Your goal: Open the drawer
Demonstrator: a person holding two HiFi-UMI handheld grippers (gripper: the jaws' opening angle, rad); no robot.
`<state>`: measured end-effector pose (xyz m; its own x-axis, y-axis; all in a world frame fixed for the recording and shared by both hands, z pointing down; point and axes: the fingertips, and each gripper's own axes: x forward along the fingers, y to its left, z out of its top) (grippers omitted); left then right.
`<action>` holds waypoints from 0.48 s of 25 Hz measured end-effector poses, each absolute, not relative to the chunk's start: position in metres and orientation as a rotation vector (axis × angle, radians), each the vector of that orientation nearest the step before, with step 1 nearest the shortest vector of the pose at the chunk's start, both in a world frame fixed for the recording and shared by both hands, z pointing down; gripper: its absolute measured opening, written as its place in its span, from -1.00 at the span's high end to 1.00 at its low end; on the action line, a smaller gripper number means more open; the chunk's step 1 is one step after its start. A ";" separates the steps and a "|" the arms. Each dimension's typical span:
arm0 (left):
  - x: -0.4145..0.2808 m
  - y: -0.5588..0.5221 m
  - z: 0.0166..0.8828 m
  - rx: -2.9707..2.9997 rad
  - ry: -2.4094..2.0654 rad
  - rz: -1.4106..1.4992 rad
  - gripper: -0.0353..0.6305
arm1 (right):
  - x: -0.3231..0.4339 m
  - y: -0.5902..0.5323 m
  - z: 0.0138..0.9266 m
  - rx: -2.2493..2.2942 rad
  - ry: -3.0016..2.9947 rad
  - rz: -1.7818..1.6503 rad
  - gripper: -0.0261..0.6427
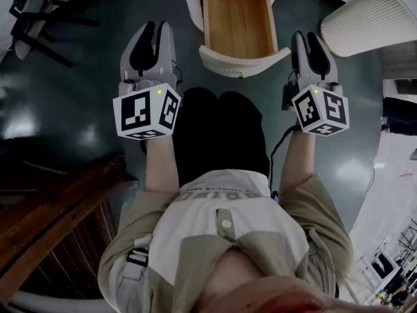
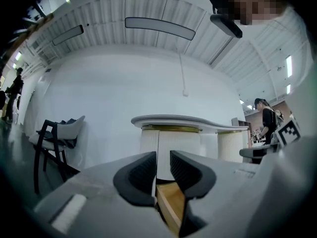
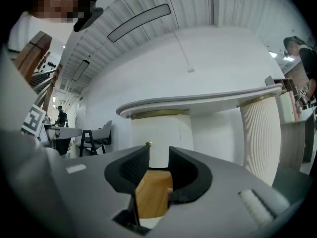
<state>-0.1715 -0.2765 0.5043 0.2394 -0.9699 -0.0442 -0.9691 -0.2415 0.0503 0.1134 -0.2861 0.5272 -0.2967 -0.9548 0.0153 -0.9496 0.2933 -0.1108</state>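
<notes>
Wood-lined drawer point(image 1: 238, 25) open between level, narrow-jawed left gripper point(image 1: 158, 29) and right gripper point(image 1: 307, 38).

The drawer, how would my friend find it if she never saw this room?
Find the white desk with the curvy top. Under it, the drawer sticks out, pulled open. Its bare honey-coloured wood inside sets it apart from the ribbed white column beside it.

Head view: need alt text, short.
A white drawer stands pulled open at top centre, its wooden inside bare. The left gripper and right gripper hover on either side of it, jaws slightly apart and holding nothing, over a dark floor.
</notes>
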 end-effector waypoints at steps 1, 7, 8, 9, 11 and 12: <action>-0.174 -0.279 0.503 2.459 -1.934 -0.111 0.65 | 0.114 -0.290 0.522 -1.851 2.482 -0.127 0.57; -0.190 -0.289 0.475 2.400 -1.939 -0.116 0.87 | 0.112 -0.303 0.481 -1.936 2.459 -0.118 0.90; -0.192 -0.290 0.466 2.387 -1.942 -0.125 0.87 | 0.110 -0.303 0.471 -1.936 2.457 -0.123 0.90; -0.194 -0.290 0.457 2.377 -1.945 -0.134 0.87 | 0.109 -0.303 0.461 -1.935 2.460 -0.121 0.90; -0.195 -0.292 0.437 2.366 -1.951 -0.142 0.87 | 0.107 -0.304 0.440 -1.932 2.472 -0.118 0.90; -0.195 -0.293 0.428 2.365 -1.952 -0.142 0.87 | 0.107 -0.304 0.430 -1.929 2.473 -0.125 0.90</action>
<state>-0.1950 -0.2926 0.4275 0.1885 -0.9818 -0.0254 -0.9751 -0.1901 0.1139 0.1067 -0.3040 0.4302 -0.2447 -0.9685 0.0463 -0.9682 0.2416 -0.0646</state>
